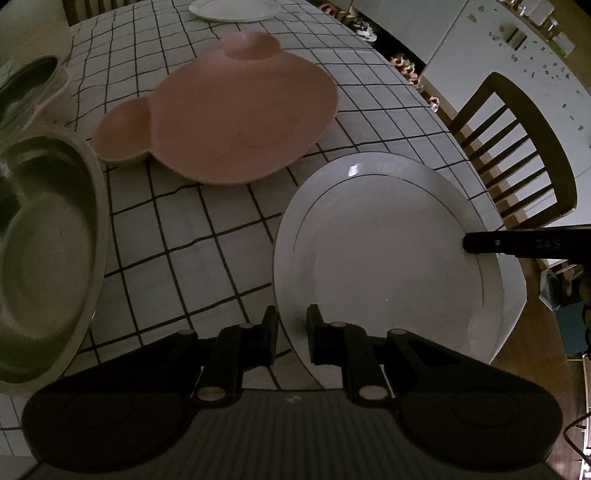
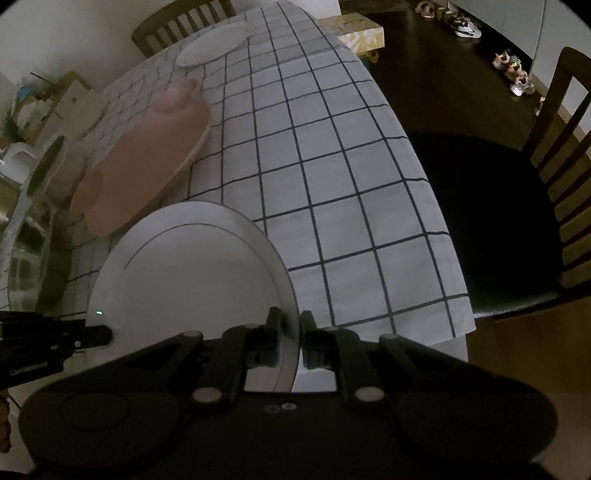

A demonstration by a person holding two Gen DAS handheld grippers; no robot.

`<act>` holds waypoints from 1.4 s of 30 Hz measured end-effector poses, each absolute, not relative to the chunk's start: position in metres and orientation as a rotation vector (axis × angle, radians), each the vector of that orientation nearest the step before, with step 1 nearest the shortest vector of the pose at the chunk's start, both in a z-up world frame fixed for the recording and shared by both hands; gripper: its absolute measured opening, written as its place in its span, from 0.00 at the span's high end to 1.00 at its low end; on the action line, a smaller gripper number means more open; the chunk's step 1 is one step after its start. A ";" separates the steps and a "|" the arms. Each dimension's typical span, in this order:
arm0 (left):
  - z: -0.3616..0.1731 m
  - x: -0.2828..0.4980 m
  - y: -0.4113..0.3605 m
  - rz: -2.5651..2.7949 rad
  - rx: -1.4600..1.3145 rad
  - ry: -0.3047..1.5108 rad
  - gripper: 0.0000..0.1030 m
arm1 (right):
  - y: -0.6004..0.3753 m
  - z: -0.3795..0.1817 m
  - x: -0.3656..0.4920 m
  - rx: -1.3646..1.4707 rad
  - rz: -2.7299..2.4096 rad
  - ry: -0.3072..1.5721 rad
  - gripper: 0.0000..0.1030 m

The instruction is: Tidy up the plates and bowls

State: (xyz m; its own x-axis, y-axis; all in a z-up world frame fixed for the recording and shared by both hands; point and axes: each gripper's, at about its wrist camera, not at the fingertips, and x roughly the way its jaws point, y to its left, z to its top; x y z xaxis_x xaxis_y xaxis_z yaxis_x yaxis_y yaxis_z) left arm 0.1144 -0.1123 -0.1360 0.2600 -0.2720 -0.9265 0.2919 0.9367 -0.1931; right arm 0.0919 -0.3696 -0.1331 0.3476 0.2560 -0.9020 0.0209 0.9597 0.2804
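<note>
- The left claw is gripping the near-left rim of a white plate, one finger sitting outside the edge and one over the plate's face.
- The right claw is pinching the same white plate at its right rim, its fingers closing tight on the thin edge.
- In the left wrist view, the right claw's dark finger is reaching in over the plate's far-right rim; in the right wrist view, the left claw is showing at the plate's lower-left edge.
- The plate is sitting just ahead of both claws, near the corner of a desk under a checked cloth; whether it is resting on the cloth or hanging just above it cannot be told.
- A pink bear-shaped plate is lying on the cloth beyond the left claw, close behind the white plate but apart from it.
- A grey bowl is standing to the left of the left claw.
- Another white plate is lying far ahead, at the desk's far edge.
- A wooden chair is standing to the right, beside the desk.
</note>
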 end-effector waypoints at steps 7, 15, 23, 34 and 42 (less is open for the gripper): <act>-0.135 0.114 -0.110 -0.393 0.013 1.254 0.86 | -0.366 -0.132 0.093 0.239 0.131 1.215 0.87; -0.129 0.110 -0.108 -0.415 0.025 1.238 0.86 | -0.354 -0.124 0.088 0.181 0.086 1.212 0.80; -0.112 0.100 -0.101 -0.440 0.036 1.182 0.86 | -0.342 -0.103 0.073 0.126 0.067 1.165 0.72; -0.073 0.087 -0.089 -0.460 0.017 1.059 0.85 | -0.310 -0.051 0.051 0.090 0.117 1.053 0.57; -0.036 0.084 -0.084 -0.456 0.009 0.933 0.80 | -0.287 -0.014 0.040 0.042 0.174 0.973 0.46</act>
State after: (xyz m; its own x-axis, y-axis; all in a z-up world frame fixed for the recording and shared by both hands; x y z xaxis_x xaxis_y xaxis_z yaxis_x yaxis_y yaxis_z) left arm 0.0845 -0.0844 -0.0365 0.5072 -0.3747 -0.7761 0.3820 0.9050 -0.1872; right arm 0.0398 -0.2870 -0.0140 0.5500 0.1658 -0.8185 -0.1283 0.9852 0.1134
